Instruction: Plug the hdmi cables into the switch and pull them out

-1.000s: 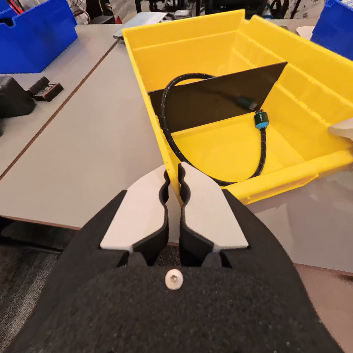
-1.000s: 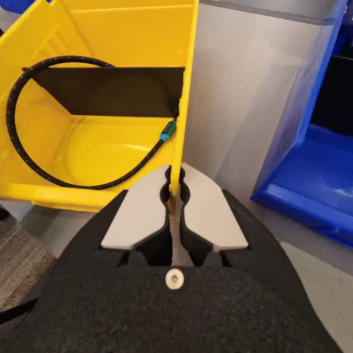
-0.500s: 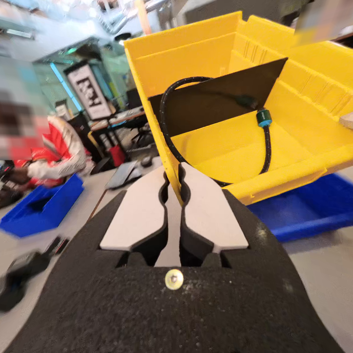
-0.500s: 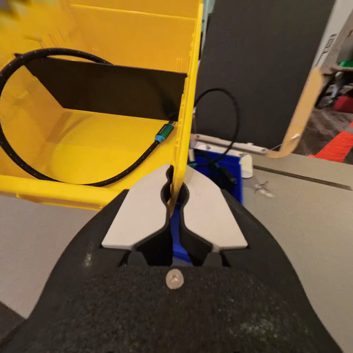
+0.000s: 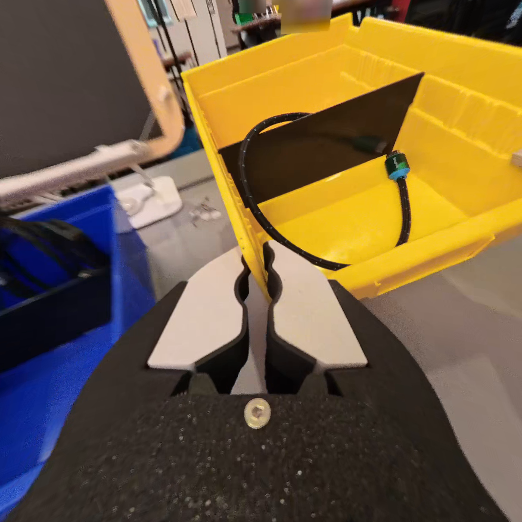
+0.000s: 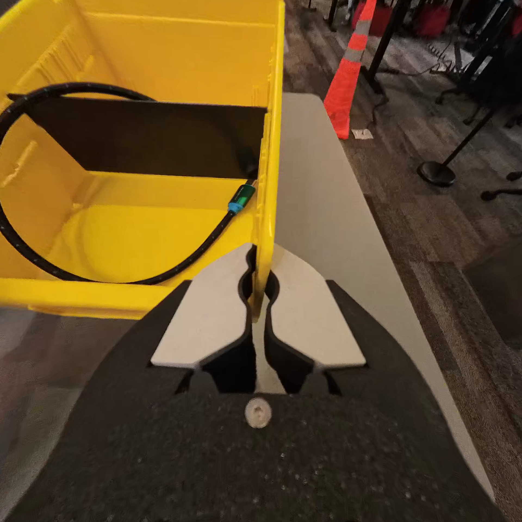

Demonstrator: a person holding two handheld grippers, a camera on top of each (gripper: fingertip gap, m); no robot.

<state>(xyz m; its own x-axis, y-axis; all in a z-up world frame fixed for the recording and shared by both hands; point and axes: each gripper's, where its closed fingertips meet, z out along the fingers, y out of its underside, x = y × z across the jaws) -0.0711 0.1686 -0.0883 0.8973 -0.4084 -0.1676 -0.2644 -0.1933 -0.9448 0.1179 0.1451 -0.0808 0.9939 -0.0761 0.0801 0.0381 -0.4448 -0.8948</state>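
A yellow bin (image 5: pixel 324 84) with a black divider (image 5: pixel 324 147) holds a black braided cable (image 5: pixel 248 180) with a green and blue plug (image 5: pixel 397 169). My left gripper (image 5: pixel 255 254) is shut on the bin's left wall near its front corner. My right gripper (image 6: pixel 262 251) is shut on the bin's right wall (image 6: pixel 275 141) near its front corner. The cable (image 6: pixel 183 268) and its plug (image 6: pixel 241 197) lie in the front compartment in the right wrist view. The tip of the right gripper shows at the right edge of the left wrist view (image 5: pixel 517 159). No switch is in view.
A blue bin (image 5: pixel 56 268) with dark cables stands at the left on the grey table (image 5: pixel 452 324). A white stand (image 5: pixel 152 197) and an orange frame (image 5: pixel 147 70) are behind it. The table edge (image 6: pixel 367 226) is at my right, with carpet and an orange cone (image 6: pixel 350 65) beyond. Tip to tip, the grippers are about 20 centimeters apart.
Both grippers stay shut on the yellow bin, which has moved with them. The surroundings swung past: the blue bin is now at its left and the table edge and floor at its right.
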